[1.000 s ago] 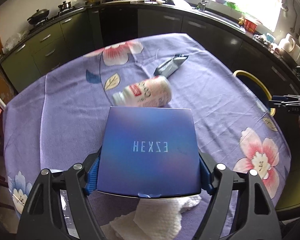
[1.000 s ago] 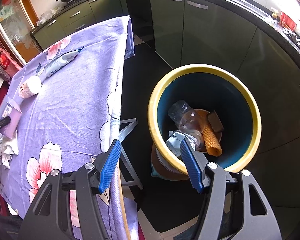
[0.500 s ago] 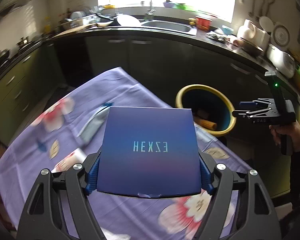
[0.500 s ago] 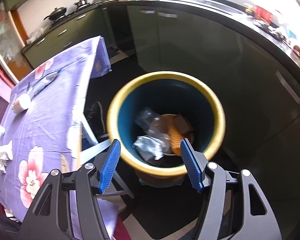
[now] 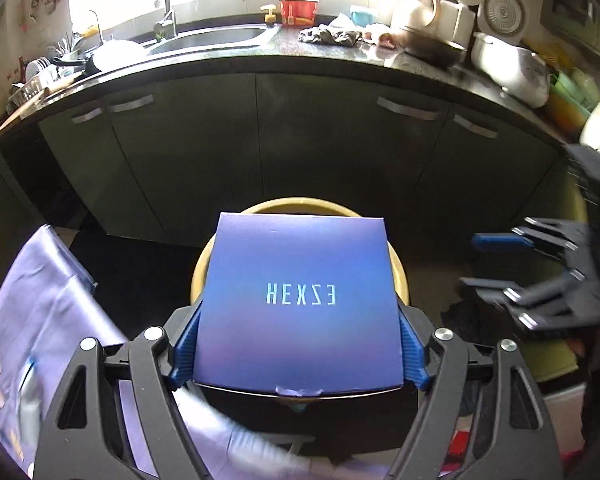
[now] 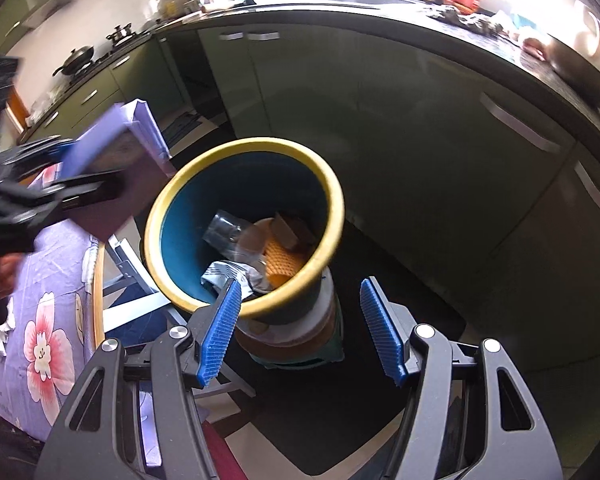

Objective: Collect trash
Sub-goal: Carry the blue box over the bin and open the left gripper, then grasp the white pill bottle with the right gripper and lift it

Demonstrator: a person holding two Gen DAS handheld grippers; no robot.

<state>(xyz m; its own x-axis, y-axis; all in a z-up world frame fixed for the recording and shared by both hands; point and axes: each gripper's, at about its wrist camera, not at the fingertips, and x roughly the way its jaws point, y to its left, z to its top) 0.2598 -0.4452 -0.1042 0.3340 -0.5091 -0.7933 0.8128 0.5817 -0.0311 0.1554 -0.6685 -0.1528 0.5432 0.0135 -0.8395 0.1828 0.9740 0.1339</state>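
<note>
My left gripper (image 5: 298, 346) is shut on a flat blue box marked HEXZE (image 5: 300, 300) and holds it in the air just short of the yellow-rimmed trash bin (image 5: 400, 276), which it mostly hides. In the right wrist view the bin (image 6: 328, 184) stands on the floor with a clear bottle, a silver wrapper and an orange cone inside. The box (image 6: 100, 152) and left gripper (image 6: 24, 196) come in from the left, beside the bin's rim. My right gripper (image 6: 300, 328) is open and empty, above the bin's near side; it also shows in the left wrist view (image 5: 532, 276).
The table with the purple flowered cloth (image 6: 48, 280) lies left of the bin, with crumpled white tissue (image 6: 2, 328) at its edge. Dark green kitchen cabinets (image 5: 300, 140) and a cluttered counter stand behind the bin. A folding stool frame (image 6: 128, 276) sits between table and bin.
My left gripper has swung right from over the table to the bin, carrying the blue box. My right gripper has drawn back a little, staying open.
</note>
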